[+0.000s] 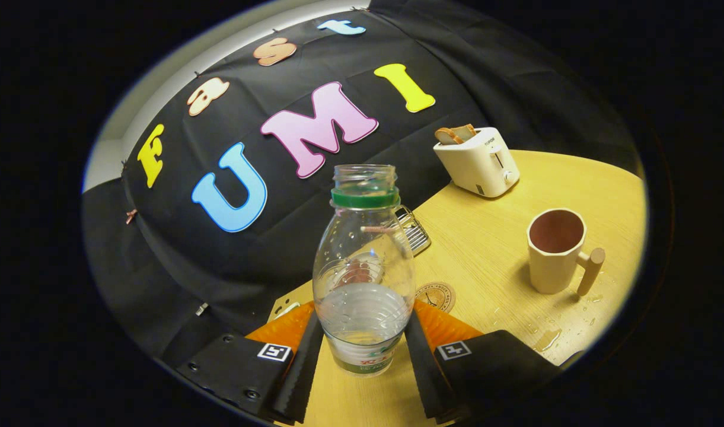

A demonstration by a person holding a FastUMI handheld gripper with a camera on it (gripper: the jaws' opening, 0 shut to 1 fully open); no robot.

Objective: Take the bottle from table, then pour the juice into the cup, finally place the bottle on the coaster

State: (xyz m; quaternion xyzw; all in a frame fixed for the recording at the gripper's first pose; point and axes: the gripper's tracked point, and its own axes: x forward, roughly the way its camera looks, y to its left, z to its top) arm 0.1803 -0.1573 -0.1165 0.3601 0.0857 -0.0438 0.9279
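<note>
The claw (364,356) has both fingers pressed against the lower sides of the clear plastic bottle with a green neck ring (364,267), gripping low so the uncapped mouth is free for pouring. The bottle is upright, some liquid inside. The cream cup with a wooden handle (556,252) waits on the wooden table (492,249), well apart. The round brown coaster (437,296) lies just beyond the fingers.

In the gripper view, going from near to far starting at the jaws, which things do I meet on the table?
Bottle held between the jaws of the gripper, both pressing on it → round coaster just beyond → metal rack → toaster with bread, farthest. The cup stands off to the right.
</note>
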